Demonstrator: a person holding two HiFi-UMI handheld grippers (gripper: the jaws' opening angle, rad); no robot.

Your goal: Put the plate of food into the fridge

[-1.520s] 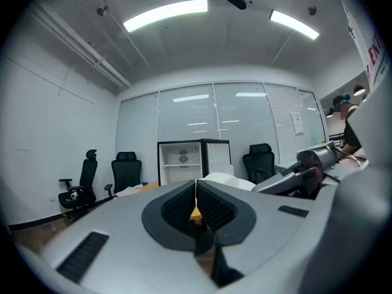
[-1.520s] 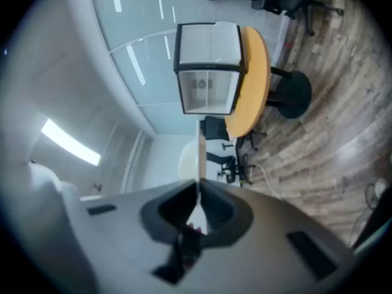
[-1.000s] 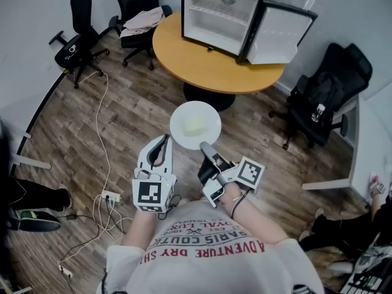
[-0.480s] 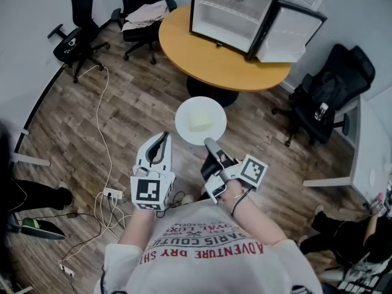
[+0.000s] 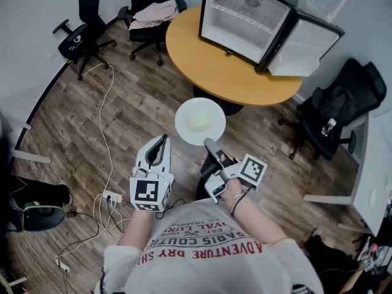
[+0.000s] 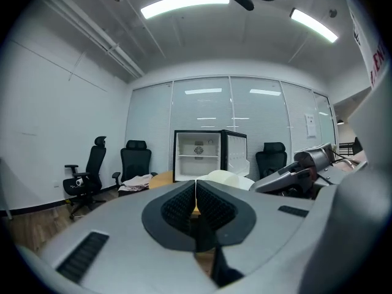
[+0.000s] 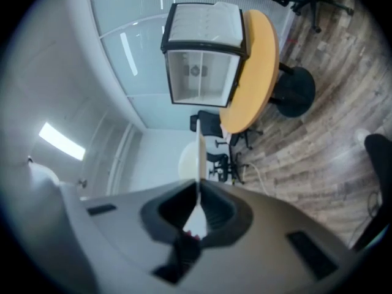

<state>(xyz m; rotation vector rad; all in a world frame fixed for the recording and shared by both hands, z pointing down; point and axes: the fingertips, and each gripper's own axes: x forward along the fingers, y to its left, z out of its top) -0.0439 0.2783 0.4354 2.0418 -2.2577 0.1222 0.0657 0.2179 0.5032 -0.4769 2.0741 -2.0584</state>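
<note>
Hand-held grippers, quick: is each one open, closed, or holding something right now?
Left hand-held gripper: closed, nothing between its jaws.
Right hand-held gripper: closed on the rim of the plate.

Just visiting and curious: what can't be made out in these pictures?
Food on the plate: head view, too small to identify.
Same food, right gripper view: plate is edge-on, hiding it.
Fridge top: cut off by head view's upper edge.
Plate, left gripper view: partly behind the left tongs.
</note>
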